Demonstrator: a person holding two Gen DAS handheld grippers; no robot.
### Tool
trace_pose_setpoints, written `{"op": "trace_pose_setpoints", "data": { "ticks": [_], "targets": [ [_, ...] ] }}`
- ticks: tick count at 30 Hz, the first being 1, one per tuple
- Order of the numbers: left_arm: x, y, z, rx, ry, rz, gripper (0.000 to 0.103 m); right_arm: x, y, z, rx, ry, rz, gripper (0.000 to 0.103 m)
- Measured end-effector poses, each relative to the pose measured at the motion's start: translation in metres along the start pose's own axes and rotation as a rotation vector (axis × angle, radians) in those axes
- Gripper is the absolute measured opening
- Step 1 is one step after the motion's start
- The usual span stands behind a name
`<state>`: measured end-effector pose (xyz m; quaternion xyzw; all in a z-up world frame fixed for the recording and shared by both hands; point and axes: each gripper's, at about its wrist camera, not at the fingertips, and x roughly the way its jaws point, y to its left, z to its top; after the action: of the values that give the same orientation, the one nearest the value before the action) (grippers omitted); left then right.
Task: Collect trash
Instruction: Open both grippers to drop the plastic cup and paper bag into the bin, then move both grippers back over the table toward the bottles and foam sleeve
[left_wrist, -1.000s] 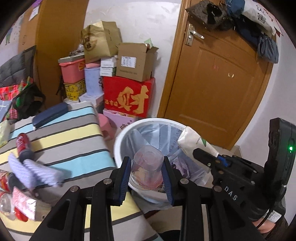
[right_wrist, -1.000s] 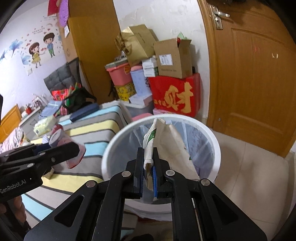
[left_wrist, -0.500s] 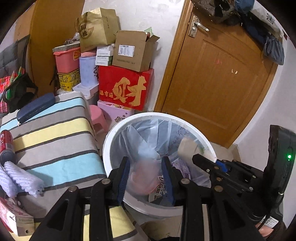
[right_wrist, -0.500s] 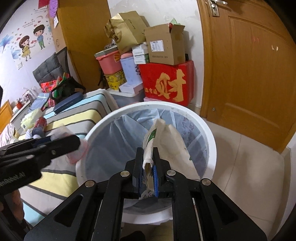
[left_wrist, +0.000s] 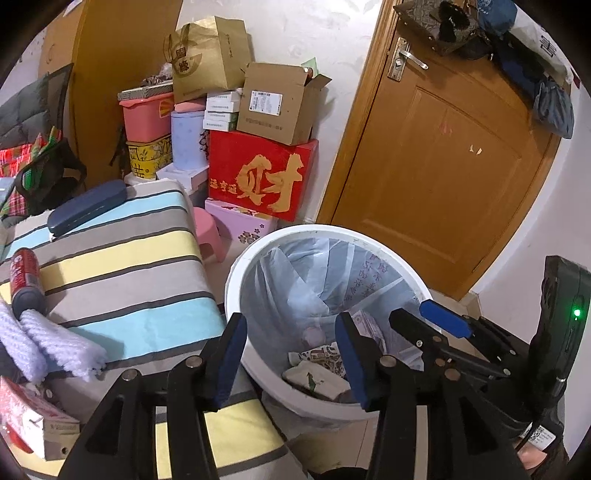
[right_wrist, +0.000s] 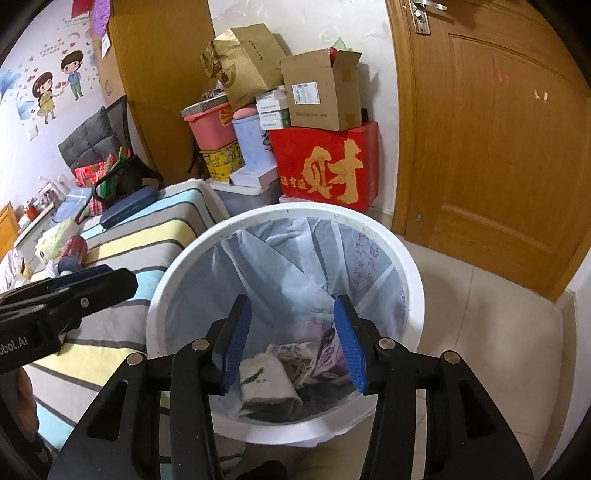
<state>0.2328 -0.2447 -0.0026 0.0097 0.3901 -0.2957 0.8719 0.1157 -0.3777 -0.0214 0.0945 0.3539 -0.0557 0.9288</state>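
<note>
A white trash bin with a pale blue liner stands on the floor beside the striped table; it also shows in the right wrist view. My left gripper is open and empty over the bin's near left rim. My right gripper is open and empty above the bin's mouth. A white paper pack with a green mark lies at the bottom among wrappers; it also shows in the left wrist view. A clear plastic cup lies inside, partly hidden.
The striped table holds a red can, a lilac knitted cloth, a dark blue case and a small carton. Stacked boxes and a pink stool stand behind the bin. A wooden door is at right.
My left gripper opened and the clear cup dropped into the bin. My right gripper opened and the white paper pack fell to the bin's bottom. Both moved closer over the bin.
</note>
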Motion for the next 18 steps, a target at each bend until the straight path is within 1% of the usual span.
{"op": "trace_pose_setpoints", "data": {
  "ticks": [4, 9, 18],
  "targets": [
    [-0.013, 0.003, -0.004, 0.002, -0.012, 0.028, 0.05, -0.008, 0.006, 0.0, -0.002, -0.026, 0.007, 0.048],
    [-0.032, 0.008, -0.009, -0.016, -0.033, 0.046, 0.05, -0.018, 0.017, 0.001, -0.015, -0.06, 0.012, 0.048],
    [-0.068, 0.024, -0.022, -0.041, -0.074, 0.08, 0.05, -0.029, 0.036, -0.001, -0.039, -0.085, 0.039, 0.048]
  ]
}}
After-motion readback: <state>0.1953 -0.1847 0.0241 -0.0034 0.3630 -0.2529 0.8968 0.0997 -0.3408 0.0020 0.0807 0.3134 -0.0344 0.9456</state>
